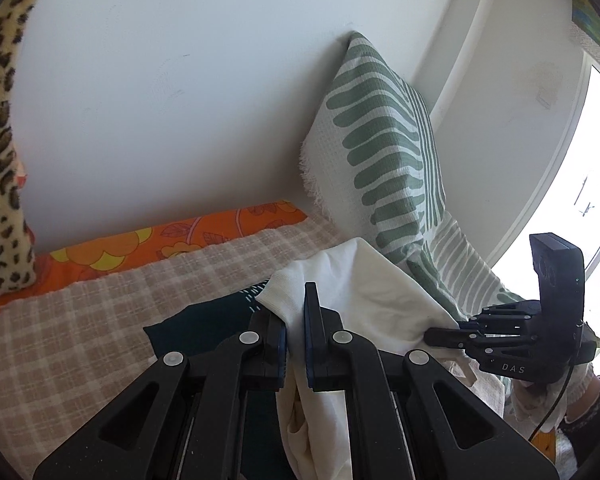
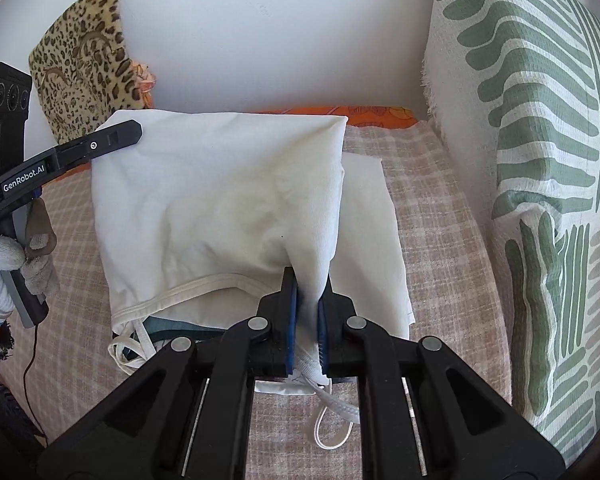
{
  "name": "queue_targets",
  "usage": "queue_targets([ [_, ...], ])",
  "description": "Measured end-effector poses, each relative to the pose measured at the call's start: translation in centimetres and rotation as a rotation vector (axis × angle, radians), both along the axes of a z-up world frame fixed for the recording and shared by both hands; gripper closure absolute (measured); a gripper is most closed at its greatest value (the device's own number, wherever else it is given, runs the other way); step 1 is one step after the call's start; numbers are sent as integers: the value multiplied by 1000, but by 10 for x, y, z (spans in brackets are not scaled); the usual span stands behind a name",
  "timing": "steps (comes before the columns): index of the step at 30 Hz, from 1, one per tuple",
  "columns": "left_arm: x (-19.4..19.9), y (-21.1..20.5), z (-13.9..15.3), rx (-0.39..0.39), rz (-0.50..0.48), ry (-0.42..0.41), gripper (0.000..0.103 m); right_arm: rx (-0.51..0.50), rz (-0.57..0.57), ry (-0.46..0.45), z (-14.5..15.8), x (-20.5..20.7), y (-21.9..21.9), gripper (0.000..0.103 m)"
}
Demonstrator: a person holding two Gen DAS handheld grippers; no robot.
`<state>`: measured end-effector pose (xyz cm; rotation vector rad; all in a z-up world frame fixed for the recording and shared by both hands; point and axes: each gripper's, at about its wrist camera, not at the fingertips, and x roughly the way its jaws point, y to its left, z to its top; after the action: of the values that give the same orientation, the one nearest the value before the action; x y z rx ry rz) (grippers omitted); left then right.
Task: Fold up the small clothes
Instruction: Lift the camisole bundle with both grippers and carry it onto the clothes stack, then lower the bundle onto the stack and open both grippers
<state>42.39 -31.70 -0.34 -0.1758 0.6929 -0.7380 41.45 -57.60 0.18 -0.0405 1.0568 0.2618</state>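
Right wrist view shows the white garment (image 2: 220,200) stretched above the checked bed cover (image 2: 440,208), each hand-held gripper, left (image 2: 138,128) and right (image 2: 307,312), clamped on a corner; uneven lowering could skew the fold.

White wall (image 1: 160,80), bright window (image 1: 596,184) (daylight), checked bedcover (image 2: 440,208), leaf-print pillow (image 1: 380,140), leopard cushion (image 2: 84,60).

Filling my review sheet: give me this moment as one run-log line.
step: mid-fold | left gripper: shut on white garment | right gripper: shut on white garment | garment: lifted, spread between both | surface: checked blanket
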Motion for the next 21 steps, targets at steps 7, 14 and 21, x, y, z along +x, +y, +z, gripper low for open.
queue_targets([
  [7,20,-1,-21,69,40,12,98,-12,2,47,-26,11,-1,93],
  [14,33,-2,-33,159,92,36,92,3,-23,72,-33,13,-7,93],
  [21,35,2,-31,267,186,-14,91,-49,-49,76,-34,15,-3,87],
])
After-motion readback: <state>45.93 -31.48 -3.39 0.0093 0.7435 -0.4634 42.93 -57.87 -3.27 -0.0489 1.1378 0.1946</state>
